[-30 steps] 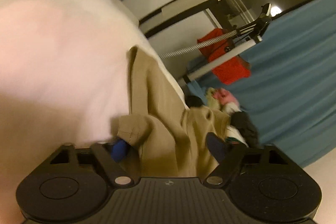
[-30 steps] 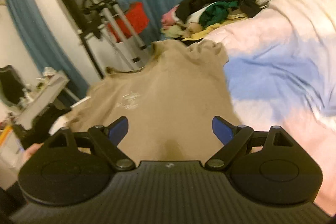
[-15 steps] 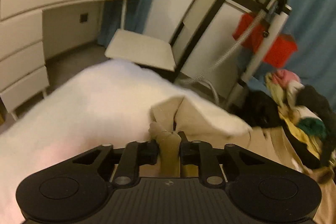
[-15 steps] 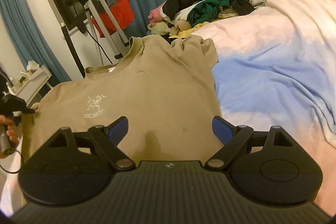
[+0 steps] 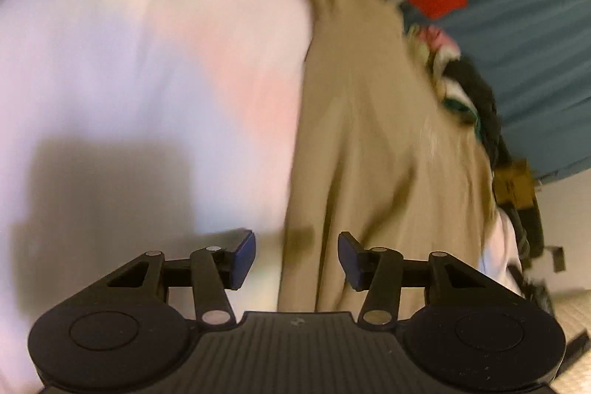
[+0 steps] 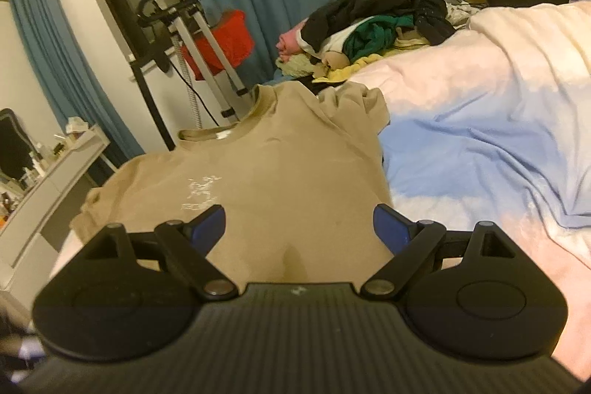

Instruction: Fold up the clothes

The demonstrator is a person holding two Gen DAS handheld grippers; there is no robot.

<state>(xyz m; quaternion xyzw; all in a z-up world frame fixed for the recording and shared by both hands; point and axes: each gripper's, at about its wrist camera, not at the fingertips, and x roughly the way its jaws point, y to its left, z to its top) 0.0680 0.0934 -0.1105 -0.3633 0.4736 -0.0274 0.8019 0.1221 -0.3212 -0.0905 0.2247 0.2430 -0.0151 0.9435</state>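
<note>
A tan T-shirt with a small white chest logo lies flat, front up, on the bed, collar pointing away. My right gripper is open and empty, hovering over the shirt's lower middle. In the left wrist view, which is blurred, the same tan shirt runs up the right half of the frame. My left gripper is open and empty over the shirt's left edge, where it meets the pale bedcover.
A pile of mixed clothes sits at the far end of the bed. A garment steamer stand with a red item is behind the shirt. A white dresser stands left. The pink and blue duvet spreads right.
My left gripper was shut on a bunch of the tan shirt half a second ago; it has let go, opened and swung over the shirt's edge. The right gripper stayed open.
</note>
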